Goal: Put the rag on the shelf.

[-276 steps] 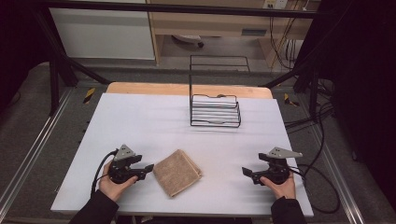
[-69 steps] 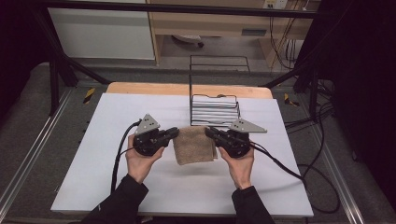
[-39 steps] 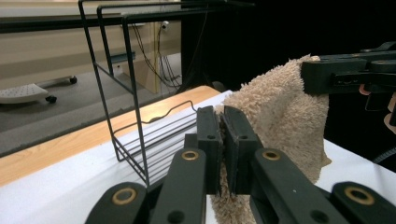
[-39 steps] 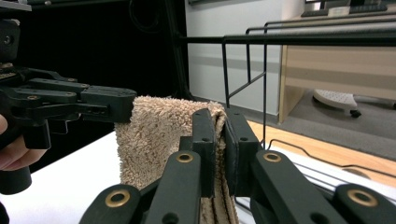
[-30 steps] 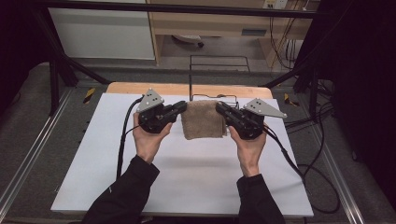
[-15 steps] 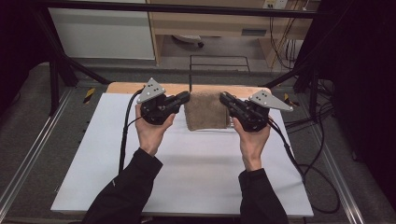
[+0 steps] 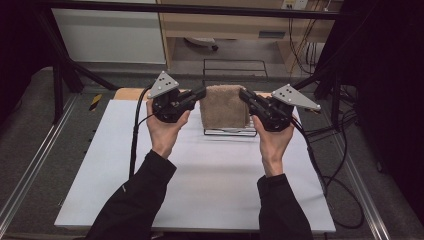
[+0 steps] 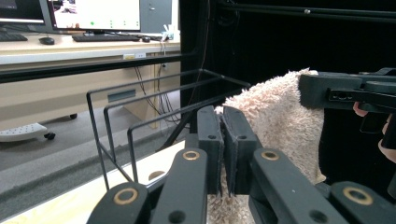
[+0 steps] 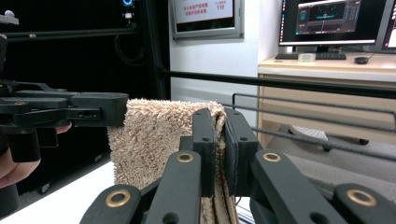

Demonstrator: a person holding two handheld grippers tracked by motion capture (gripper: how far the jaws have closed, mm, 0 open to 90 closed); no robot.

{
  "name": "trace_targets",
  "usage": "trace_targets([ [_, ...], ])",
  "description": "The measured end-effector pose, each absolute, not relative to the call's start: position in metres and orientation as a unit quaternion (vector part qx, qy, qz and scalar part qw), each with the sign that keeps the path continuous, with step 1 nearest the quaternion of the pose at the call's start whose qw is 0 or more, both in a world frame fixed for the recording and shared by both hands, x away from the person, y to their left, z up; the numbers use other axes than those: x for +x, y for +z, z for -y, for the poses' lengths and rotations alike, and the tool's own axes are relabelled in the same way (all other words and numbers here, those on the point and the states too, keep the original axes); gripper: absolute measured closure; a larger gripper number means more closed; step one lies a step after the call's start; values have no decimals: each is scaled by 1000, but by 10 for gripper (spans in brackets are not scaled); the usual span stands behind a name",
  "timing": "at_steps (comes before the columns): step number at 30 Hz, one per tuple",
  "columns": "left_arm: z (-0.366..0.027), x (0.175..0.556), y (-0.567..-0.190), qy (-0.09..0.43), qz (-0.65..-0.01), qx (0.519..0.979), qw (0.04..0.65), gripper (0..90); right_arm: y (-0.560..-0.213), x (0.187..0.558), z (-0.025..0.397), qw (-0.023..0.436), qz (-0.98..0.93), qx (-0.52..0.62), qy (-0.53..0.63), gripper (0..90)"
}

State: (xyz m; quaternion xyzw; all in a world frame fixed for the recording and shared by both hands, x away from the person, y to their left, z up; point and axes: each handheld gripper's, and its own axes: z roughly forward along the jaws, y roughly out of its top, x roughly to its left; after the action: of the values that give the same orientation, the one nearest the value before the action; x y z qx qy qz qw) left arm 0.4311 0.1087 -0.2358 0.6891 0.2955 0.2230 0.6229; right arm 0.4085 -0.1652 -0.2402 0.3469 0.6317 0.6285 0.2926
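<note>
Towel (image 7: 224,106) now hangs in the air over the wire rack (image 7: 230,132), carried forward from the near table (image 7: 210,170) where it lay seconds ago. Left gripper (image 7: 201,94) pinches its left top corner, jaws closed on the cloth; right gripper (image 7: 243,95) likewise clamps the right corner. Judgement: transport is finished, and lowering the towel onto the rack remains.
</note>
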Motion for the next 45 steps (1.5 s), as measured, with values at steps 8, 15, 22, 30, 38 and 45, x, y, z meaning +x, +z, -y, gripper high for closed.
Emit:
trace_targets([
  [8,-104,437,-221,230,-289,684,629,864,-228,412,168,302,-625,345,632,845],
  [15,-98,442,-206,238,-283,681,632,864,-215,417,172,313,-617,346,633,845],
  [22,-93,451,-191,244,-279,678,635,864,-201,423,175,323,-613,344,634,845],
  [30,-88,463,-178,242,-282,673,639,864,-187,433,178,333,-607,345,634,845],
  [38,-83,476,-169,238,-286,668,645,864,-177,442,182,341,-603,343,635,845],
  [45,-78,489,-160,244,-288,667,643,864,-167,454,184,345,-599,344,636,845],
])
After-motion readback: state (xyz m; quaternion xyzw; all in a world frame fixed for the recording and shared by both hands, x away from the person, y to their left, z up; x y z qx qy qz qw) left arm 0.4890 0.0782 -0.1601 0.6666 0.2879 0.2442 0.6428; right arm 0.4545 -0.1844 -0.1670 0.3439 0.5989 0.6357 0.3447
